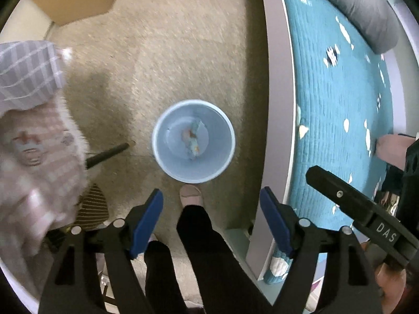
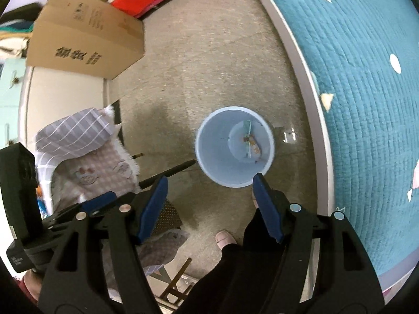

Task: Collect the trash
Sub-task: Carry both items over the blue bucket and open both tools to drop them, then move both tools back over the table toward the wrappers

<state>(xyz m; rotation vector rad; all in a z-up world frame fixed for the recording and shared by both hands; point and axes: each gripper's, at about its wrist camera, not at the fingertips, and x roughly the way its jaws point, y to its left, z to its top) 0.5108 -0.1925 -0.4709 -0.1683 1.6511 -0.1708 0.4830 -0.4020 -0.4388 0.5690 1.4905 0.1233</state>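
Note:
A pale blue waste bin [image 1: 163,154] stands upright on the beige carpet, below both grippers. Crumpled trash [image 1: 193,141] with blue and orange patches lies at its bottom, also seen as trash [image 2: 252,142] inside the bin [image 2: 212,146] in the right wrist view. My left gripper [image 1: 212,196] points steeply down just short of the bin, jaws wide apart with nothing between the blue pads [image 1: 146,222]. My right gripper [image 2: 210,180] hangs over the bin's near rim, open and empty.
A bed with a teal quilt [image 1: 332,104] and grey frame [image 1: 275,78] runs along the right. A cardboard box [image 2: 86,44] sits at the far left. A chair draped in checked cloth [image 2: 86,157] and a black rod [image 1: 107,154] are on the left. The person's slippered foot [image 1: 190,196] stands near the bin.

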